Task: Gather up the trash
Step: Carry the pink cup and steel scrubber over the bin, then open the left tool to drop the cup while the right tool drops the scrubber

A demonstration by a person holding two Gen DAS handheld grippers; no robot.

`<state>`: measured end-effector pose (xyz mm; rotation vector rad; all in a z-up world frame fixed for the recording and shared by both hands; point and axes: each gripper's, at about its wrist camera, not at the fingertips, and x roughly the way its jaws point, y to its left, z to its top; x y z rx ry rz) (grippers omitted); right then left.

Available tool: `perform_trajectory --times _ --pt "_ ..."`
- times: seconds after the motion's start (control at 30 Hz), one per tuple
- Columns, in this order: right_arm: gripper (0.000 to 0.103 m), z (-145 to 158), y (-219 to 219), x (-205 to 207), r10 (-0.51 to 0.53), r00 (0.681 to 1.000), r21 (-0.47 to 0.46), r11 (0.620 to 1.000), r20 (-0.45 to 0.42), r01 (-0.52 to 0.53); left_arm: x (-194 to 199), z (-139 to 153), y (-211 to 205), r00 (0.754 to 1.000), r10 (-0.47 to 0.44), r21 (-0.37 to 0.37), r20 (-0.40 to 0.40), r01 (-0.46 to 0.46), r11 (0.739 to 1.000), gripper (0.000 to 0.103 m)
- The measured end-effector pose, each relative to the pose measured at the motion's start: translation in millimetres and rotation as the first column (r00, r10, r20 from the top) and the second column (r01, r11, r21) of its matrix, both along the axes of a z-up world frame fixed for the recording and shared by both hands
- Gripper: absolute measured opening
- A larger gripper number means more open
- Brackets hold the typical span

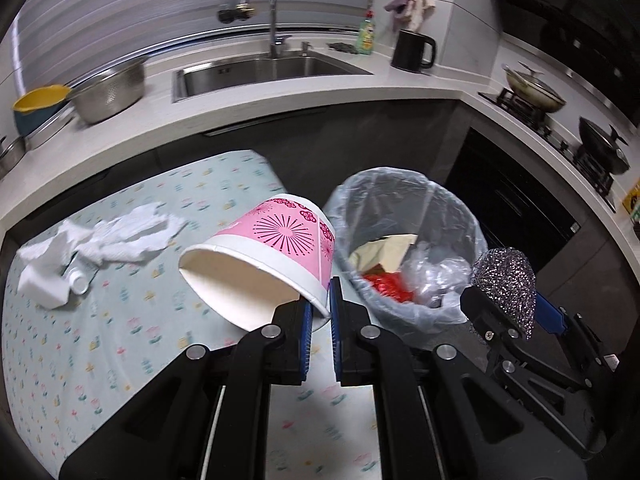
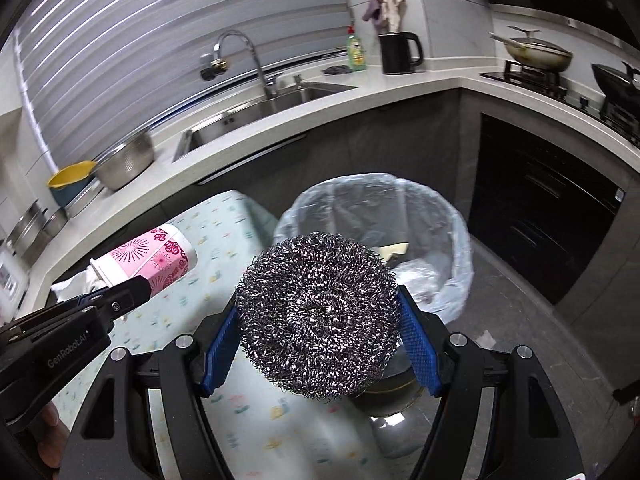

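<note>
Jaws of both grippers are loaded: the right gripper stands wide with its blue pads pressed against the two sides of a steel scourer, and the left gripper is pinched nearly shut on the rim wall of a pink paper cup, one jaw inside the mouth and one outside.

Largest of the task's things is the bin, lined with a thin clear bag and already holding wrappers and paper. It stands on the floor just beside the worktop, ahead of both grippers. I judge it light and easy to nudge, so drops should go in cleanly rather than against the rim.

Next is the scourer, carried in the air near the bin's mouth. It looks springy and light; its wire coils give under pressure and snag, so a wide grip across the middle suits it, and it may cling to a pad on release.

The cup hangs tilted over the worktop's edge, close to the bin. Thin card, very light, easily crushed; the rolled rim is its stiffest hold.

Smallest, crumpled tissue lies on the worktop, soft and weightless, best pinched at a bunched fold.
</note>
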<state>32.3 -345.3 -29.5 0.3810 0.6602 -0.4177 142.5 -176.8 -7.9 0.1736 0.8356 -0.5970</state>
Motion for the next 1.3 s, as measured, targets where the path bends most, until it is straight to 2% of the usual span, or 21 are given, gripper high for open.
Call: perform_trajectory --times 0.23,0.43,0.47,0.5,0.53,0.57,0.63,0.67,0.97,1.13,1.3 --pt "0.069 -8.8 -46.7 -15.4 -0.107 0.994 0.013 0.994 -0.007 0.107 6.7 -12.4 -64.8 0.991 -0.132 0.013 -0.029 0.132 0.991 0.008" --pt "0.069 -19.5 -71.0 -17.9 -0.156 0.987 0.017 0.988 -0.025 0.156 23.3 -21.3 -101.0 0.98 -0.189 -0.008 -0.068 0.189 0.982 0.011" --pt "0.069 -20.4 -73.3 -17.3 -0.158 0.987 0.016 0.987 -0.027 0.159 26.7 -21.5 -105.4 0.98 -0.188 -0.01 -0.069 0.188 0.982 0.013" --pt "0.069 -21.8 -75.6 -16.1 -0.16 0.987 0.017 0.987 -0.029 0.161 28.7 -20.6 -109.2 0.979 -0.192 -0.015 -0.065 0.191 0.981 0.021" --pt "0.069 -22.9 -77.5 -14.3 -0.16 0.987 0.016 0.987 -0.031 0.161 31.1 -19.1 -111.9 0.98 -0.19 -0.014 -0.053 0.19 0.982 0.035" --pt "0.069 -24.2 -78.9 -11.4 -0.159 0.987 0.016 0.987 -0.034 0.159 33.3 -17.0 -114.9 0.982 -0.182 -0.014 -0.039 0.182 0.983 0.041" --pt "0.069 -24.9 -79.2 -5.3 -0.151 0.988 0.013 0.988 -0.036 0.151 35.7 -12.4 -114.4 0.984 -0.175 -0.026 -0.013 0.175 0.984 0.051" --pt "0.069 -24.8 -79.4 -2.0 -0.145 0.989 0.008 0.989 -0.037 0.146 37.9 -11.1 -113.1 0.986 -0.169 -0.025 -0.004 0.169 0.985 0.052" --pt "0.069 -17.7 -67.9 47.9 -0.067 0.997 -0.026 0.997 -0.03 0.066 60.8 -16.1 -72.5 0.999 -0.039 -0.006 -0.004 0.039 0.999 0.054" --pt "0.07 -13.6 -58.8 81.6 -0.034 0.999 -0.031 0.999 -0.025 0.033 76.1 -18.9 -41.9 0.999 0.034 0.001 -0.003 -0.034 0.999 0.056" --pt "0.072 -15.9 -50.8 105.9 -0.016 0.998 -0.037 0.999 -0.055 0.014 85.2 -21.1 -13.1 0.996 0.09 -0.001 -0.012 -0.09 0.996 0.057"
